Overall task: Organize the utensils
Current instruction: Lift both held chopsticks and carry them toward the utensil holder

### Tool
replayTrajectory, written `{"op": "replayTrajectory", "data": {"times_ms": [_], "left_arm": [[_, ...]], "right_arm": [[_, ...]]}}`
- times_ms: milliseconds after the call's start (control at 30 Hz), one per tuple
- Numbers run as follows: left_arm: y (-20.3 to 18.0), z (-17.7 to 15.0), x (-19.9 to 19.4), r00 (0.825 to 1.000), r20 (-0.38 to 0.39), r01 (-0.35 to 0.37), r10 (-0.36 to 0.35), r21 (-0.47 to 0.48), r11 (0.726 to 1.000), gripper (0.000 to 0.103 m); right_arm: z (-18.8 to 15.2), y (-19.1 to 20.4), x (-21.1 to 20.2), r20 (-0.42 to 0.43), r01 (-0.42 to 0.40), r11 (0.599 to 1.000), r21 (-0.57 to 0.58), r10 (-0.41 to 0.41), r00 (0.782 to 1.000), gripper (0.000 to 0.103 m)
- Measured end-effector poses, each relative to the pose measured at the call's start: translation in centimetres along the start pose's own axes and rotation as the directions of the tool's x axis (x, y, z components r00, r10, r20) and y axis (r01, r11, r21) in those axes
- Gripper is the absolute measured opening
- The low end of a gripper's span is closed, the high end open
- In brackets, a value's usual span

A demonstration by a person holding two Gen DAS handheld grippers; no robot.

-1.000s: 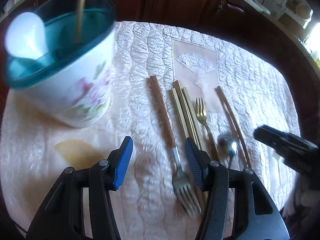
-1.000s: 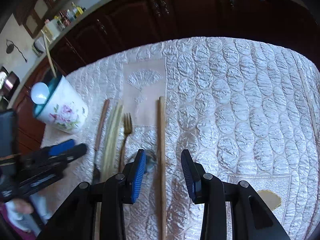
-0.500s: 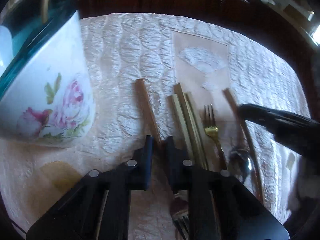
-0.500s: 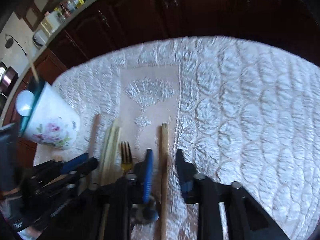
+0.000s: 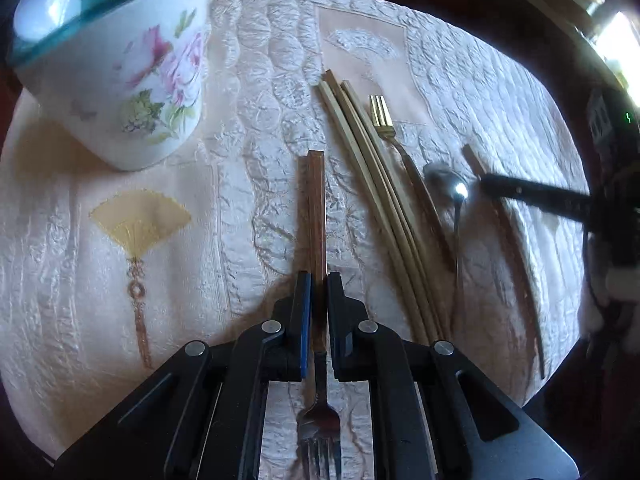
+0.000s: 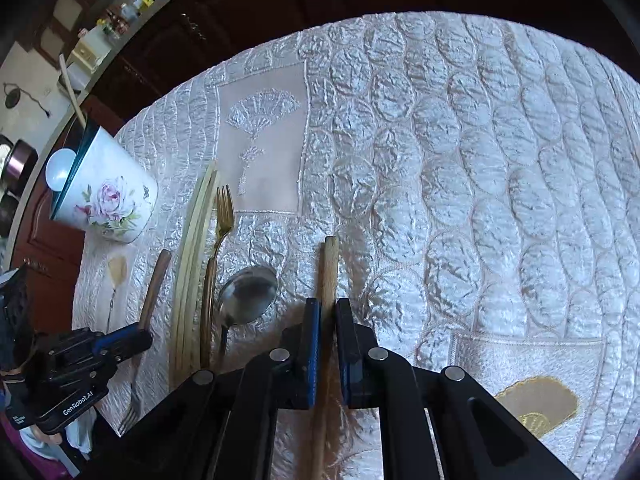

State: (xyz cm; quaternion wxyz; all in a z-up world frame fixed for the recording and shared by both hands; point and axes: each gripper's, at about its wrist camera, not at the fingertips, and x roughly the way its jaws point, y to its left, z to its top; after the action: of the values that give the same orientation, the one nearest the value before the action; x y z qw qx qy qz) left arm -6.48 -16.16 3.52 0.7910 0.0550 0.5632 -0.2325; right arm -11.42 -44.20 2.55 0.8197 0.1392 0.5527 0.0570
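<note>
Gripping a wood-handled fork (image 5: 316,216), the left gripper (image 5: 316,280) stays clamped; the right gripper (image 6: 325,308), jaws just reopening slightly, pinches a wooden stick (image 6: 329,268) beside the spoon (image 6: 248,294).

White cup (image 5: 132,80) – pink roses, teal rim – beside gold fork (image 5: 382,118).

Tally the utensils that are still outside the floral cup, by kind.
Forks: 2, the wood-handled fork and the gold fork
Spoons: 1, the metal spoon
Chopsticks: 4, the three pale chopsticks and the lone chopstick
Total: 7
</note>
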Motion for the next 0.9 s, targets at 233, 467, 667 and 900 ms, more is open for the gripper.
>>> {"op": "replayTrajectory", "data": {"times_ms": [233,467,667,900], "left_arm": [[0.6,3.5,0.5,0.997,0.037,-0.063,0.062,0.028,0.998,0.032],[-0.4,5.6,2.9,0.994,0.005,-0.106,0.106,0.090,0.990,0.030],[0.2,6.4,0.7,0.999,0.041,-0.016,0.014,0.045,0.999,0.009],[0.5,4.6,-6.4,0.984,0.170,0.047,-0.056,0.059,0.997,0.009]], "right_arm": [[2.6,1.5,1.4,-0.018,0.022,0.998,-0.051,-0.022,1.000,0.024],[3.1,2.5,1.4,0.050,0.028,0.996,-0.085,-0.024,0.998,0.008],[2.9,3.3,-3.2,0.147,-0.010,0.995,-0.102,0.025,0.989,0.007],[2.7,5.4,-9.2,0.260,-0.068,0.988,-0.142,0.104,0.960,0.007]]}}
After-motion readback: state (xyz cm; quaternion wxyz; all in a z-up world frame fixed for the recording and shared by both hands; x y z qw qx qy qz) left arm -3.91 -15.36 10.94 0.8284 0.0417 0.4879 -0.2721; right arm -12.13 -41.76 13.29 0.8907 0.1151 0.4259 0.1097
